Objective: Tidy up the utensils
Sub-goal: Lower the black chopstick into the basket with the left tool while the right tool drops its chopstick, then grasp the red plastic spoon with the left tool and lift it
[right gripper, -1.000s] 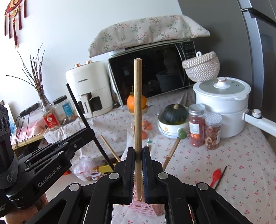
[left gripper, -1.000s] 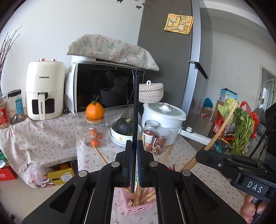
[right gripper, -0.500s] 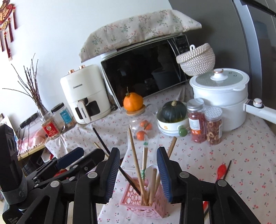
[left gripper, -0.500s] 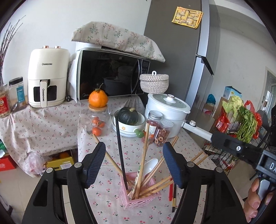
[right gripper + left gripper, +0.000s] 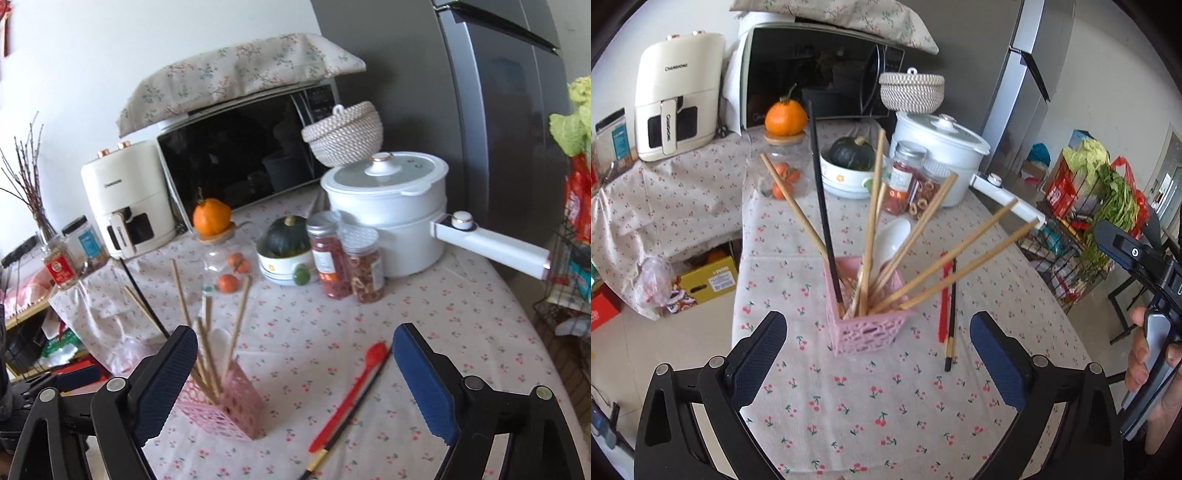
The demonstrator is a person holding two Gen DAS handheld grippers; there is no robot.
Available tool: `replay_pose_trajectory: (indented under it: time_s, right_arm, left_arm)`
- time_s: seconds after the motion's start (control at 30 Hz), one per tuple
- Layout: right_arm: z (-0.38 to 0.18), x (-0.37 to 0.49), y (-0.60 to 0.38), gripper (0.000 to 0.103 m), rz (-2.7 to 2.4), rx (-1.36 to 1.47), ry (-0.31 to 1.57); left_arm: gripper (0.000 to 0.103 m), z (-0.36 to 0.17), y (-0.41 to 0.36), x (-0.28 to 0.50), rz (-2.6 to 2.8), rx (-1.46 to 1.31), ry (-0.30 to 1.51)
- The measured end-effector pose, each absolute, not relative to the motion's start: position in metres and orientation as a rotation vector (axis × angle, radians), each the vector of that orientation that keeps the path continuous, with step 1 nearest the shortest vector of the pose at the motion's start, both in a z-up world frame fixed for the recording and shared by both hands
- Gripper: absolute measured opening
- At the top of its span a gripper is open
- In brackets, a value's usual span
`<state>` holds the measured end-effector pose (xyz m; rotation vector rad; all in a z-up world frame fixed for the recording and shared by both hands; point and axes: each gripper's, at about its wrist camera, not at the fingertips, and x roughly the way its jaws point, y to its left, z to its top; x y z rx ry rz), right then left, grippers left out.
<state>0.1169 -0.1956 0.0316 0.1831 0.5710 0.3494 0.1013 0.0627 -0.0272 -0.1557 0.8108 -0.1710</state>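
Both your left gripper (image 5: pixel 877 354) and right gripper (image 5: pixel 293 373) gape empty; next, grasp the red spoon (image 5: pixel 349 395) and black chopstick (image 5: pixel 354 413) beside the basket (image 5: pixel 866 325).

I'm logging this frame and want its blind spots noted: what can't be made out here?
- Pink basket, right wrist view: motion blur smears it, and the left finger pad covers its near corner.
- Black chopstick beside the red spoon: its near end is cut off by the bottom edge.
- Right gripper, left wrist view: cut off by the right edge.
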Motion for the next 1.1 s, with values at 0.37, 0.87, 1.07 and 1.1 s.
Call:
replay_pose_trajectory:
  time_s: [0.37, 0.87, 1.07, 1.1]
  right_arm:
    - [-0.018, 0.123, -0.261, 0.101, 0.194, 0.084, 0.763]
    - [-0.053, 0.150, -0.339, 0.102, -0.035, 0.102, 0.903]
    - [-0.065, 0.158, -0.353, 0.102, -0.046, 0.157, 0.956]
    - [-0.066, 0.159, -0.354, 0.102, -0.045, 0.164, 0.963]
  left_arm:
    - [0.103, -0.064, -0.033, 0.099, -0.260, 0.021, 0.895]
    - [0.103, -0.105, -0.126, 0.163, -0.315, 0.085, 1.030]
    - [0.103, -0.121, -0.154, 0.206, -0.279, 0.192, 1.072]
    - [0.103, -0.124, -0.153, 0.216, -0.258, 0.176, 1.084]
